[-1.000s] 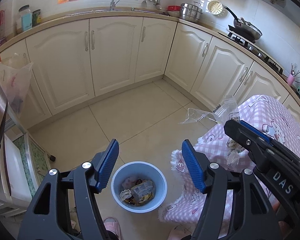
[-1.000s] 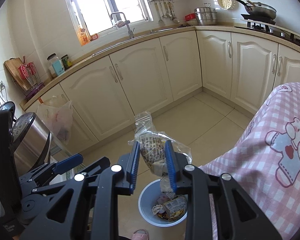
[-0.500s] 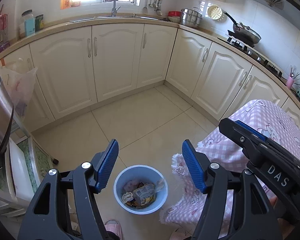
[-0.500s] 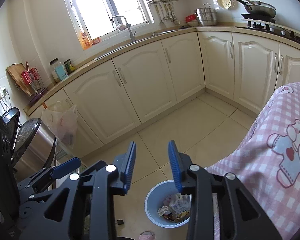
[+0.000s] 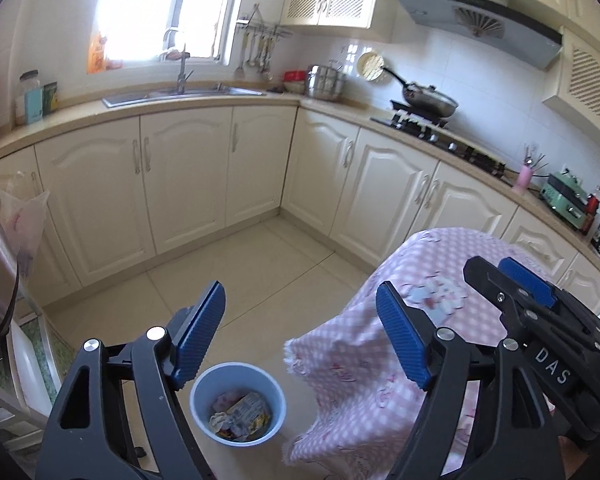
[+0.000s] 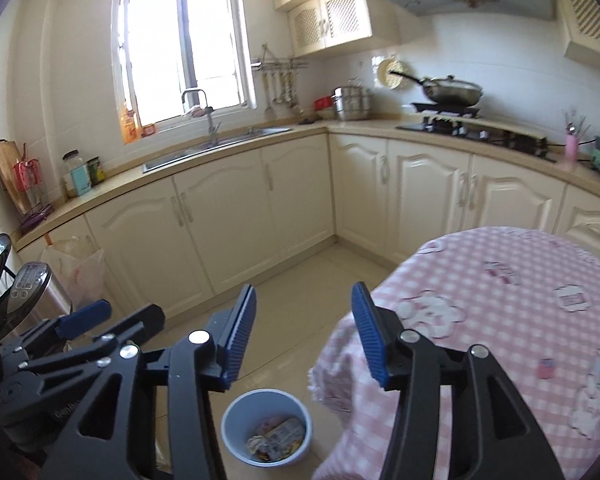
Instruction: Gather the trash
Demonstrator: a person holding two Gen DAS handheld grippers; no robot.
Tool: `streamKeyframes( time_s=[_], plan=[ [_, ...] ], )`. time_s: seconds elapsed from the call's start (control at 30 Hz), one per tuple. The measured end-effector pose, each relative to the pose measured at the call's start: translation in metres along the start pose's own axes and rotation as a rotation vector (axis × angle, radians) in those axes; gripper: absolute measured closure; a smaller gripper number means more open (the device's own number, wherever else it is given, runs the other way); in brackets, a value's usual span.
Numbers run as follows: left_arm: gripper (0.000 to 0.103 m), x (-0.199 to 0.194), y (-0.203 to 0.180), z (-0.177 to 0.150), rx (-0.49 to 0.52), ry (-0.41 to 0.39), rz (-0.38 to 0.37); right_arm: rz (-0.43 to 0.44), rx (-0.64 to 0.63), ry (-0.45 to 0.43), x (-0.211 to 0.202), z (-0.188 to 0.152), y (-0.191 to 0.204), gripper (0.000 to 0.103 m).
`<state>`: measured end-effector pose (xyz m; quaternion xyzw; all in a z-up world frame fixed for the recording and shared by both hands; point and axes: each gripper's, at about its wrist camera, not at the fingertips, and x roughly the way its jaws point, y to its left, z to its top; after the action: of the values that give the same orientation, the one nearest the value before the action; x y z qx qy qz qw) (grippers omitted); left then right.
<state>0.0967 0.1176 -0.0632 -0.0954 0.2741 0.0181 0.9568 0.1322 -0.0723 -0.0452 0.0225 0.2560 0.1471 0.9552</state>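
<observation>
A blue trash bin (image 5: pixel 204 392) stands on the tiled floor beside the table, with crumpled wrappers (image 5: pixel 242 420) inside. It also shows in the right wrist view (image 6: pixel 236 412), holding the same wrappers (image 6: pixel 278 440). My left gripper (image 5: pixel 300 332) is open and empty, high above the bin. My right gripper (image 6: pixel 304 332) is open and empty, also above the bin. The right gripper appears at the right of the left wrist view (image 5: pixel 524 292); the left gripper appears at the left of the right wrist view (image 6: pixel 84 316).
A table under a pink checked cloth (image 6: pixel 500 320) stands to the right, also in the left wrist view (image 5: pixel 360 360). Cream cabinets (image 5: pixel 188 176) line the far walls under a counter with a sink (image 5: pixel 180 94) and stove (image 5: pixel 424 116). A steel cooker (image 6: pixel 32 292) sits at left.
My right gripper let go of the clear plastic bag, which dropped into the bin, and its jaws opened wide. Both grippers have risen and tilted up, showing more of the kitchen.
</observation>
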Motion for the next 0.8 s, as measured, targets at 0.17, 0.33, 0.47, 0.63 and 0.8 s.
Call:
streamKeyframes(
  time_s=[0.17, 0.33, 0.47, 0.63, 0.8],
  plan=[
    [0.021, -0.038, -0.03, -0.003, 0.04, -0.054, -0.044, -0.072, 0.012, -0.067, -0.06, -0.004, -0.022, 0.048],
    [0.016, -0.08, -0.055, -0.016, 0.087, -0.118, -0.056, -0.108, 0.015, -0.12, -0.111, -0.015, -0.032, 0.045],
    [0.014, -0.105, -0.063, -0.03, 0.102, -0.145, -0.061, -0.13, 0.015, -0.151, -0.143, -0.028, -0.035, 0.043],
    [0.012, -0.126, -0.068, -0.05, 0.106, -0.169, -0.059, -0.148, 0.01, -0.176, -0.175, -0.053, -0.036, 0.039],
    [0.011, -0.141, -0.071, -0.066, 0.12, -0.191, -0.062, -0.158, 0.0, -0.193, -0.19, -0.07, -0.033, 0.038]
  ],
)
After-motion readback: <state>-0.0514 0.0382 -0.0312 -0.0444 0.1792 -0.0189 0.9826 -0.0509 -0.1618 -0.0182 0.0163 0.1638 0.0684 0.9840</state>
